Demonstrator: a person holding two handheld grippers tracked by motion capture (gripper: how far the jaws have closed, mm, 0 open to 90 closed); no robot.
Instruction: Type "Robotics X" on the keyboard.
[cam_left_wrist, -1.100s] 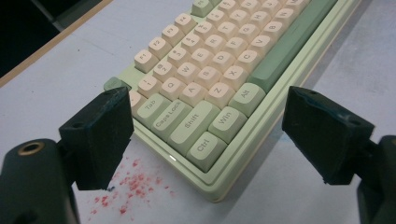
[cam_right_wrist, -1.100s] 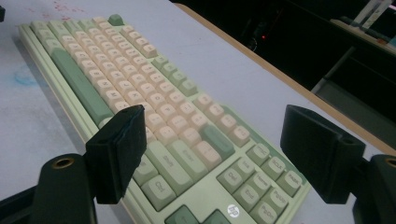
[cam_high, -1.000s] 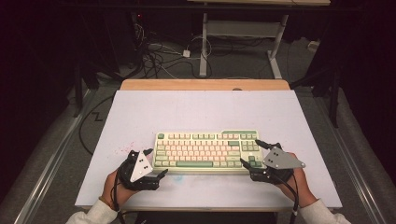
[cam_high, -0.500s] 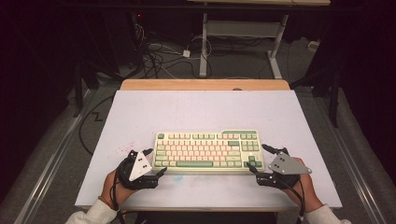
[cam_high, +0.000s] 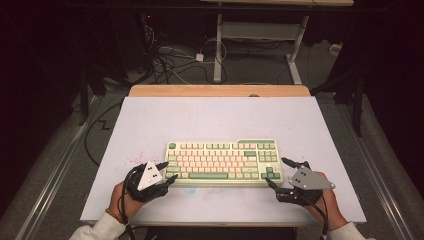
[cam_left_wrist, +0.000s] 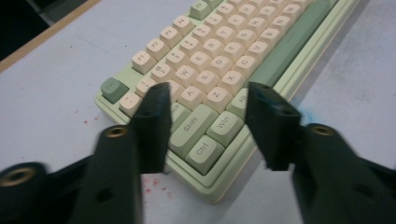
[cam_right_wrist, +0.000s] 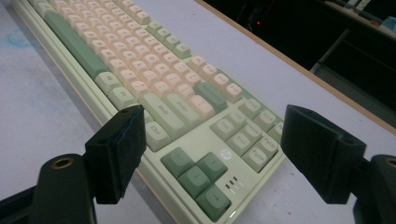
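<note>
A pale green keyboard (cam_high: 222, 162) with cream and green keys lies across the near middle of the white table (cam_high: 215, 117). My left gripper (cam_high: 169, 171) sits at its front left corner. In the left gripper view the jaws (cam_left_wrist: 208, 93) have just been closing and stand partly apart. One finger (cam_left_wrist: 154, 116) is over the left-hand keys and the other is by the front edge, neither visibly pressing. My right gripper (cam_high: 275, 170) is at the front right corner. Its jaws (cam_right_wrist: 215, 116) are wide open around the arrow keys of the keyboard (cam_right_wrist: 154, 84).
Red specks (cam_high: 135, 159) dot the table left of the keyboard, and a faint blue smear (cam_high: 190, 190) lies just in front of it. A wooden strip (cam_high: 220, 90) borders the table's far edge. Beyond it are cables and desk legs on the floor.
The left gripper's jaws have narrowed around the keyboard's left corner. The right gripper has shifted slightly toward the table's near right edge. The keyboard has not moved.
</note>
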